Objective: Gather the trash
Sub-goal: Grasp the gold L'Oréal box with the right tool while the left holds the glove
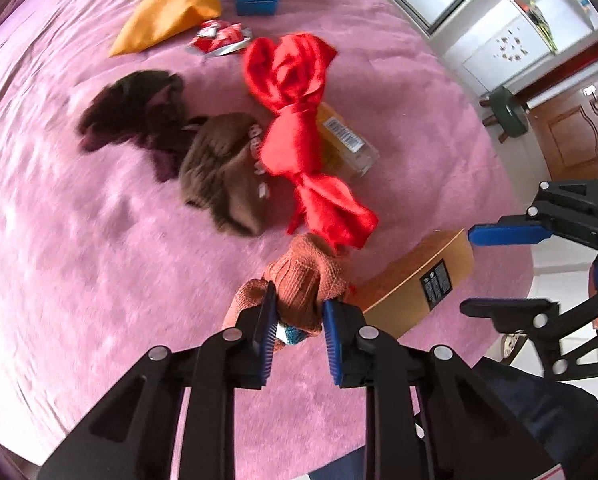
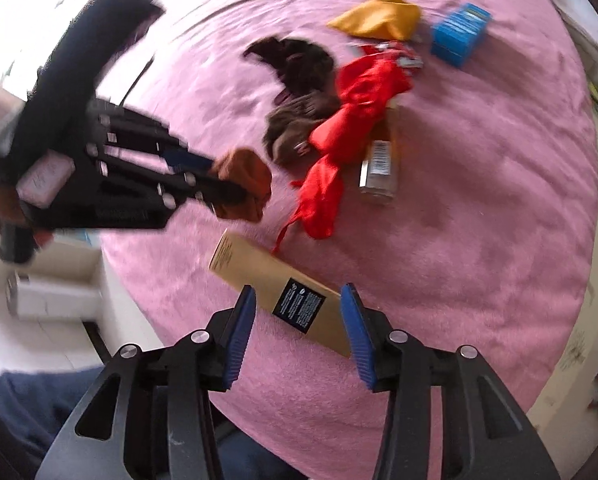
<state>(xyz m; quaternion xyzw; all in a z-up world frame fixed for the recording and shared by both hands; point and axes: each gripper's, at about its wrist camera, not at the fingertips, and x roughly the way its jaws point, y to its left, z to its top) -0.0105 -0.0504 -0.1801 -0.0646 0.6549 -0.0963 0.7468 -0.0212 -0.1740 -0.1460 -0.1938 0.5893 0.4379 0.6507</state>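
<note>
Pink plush bedspread (image 1: 99,260) – left gripper (image 1: 299,320) clamping rust knit cloth (image 1: 303,280), right gripper (image 2: 299,320) spread wide over tan box (image 2: 267,276), white cabinets (image 1: 499,40) behind.

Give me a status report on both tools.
Left tool shut on rust-orange knitted sock. Right tool open, straddling tan cardboard box. Red satin cloth lies just beyond.

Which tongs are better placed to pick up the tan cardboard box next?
Right. The right tongs are open, straddling the tan cardboard box. The left tongs are already shut on the orange knit cloth.
</note>
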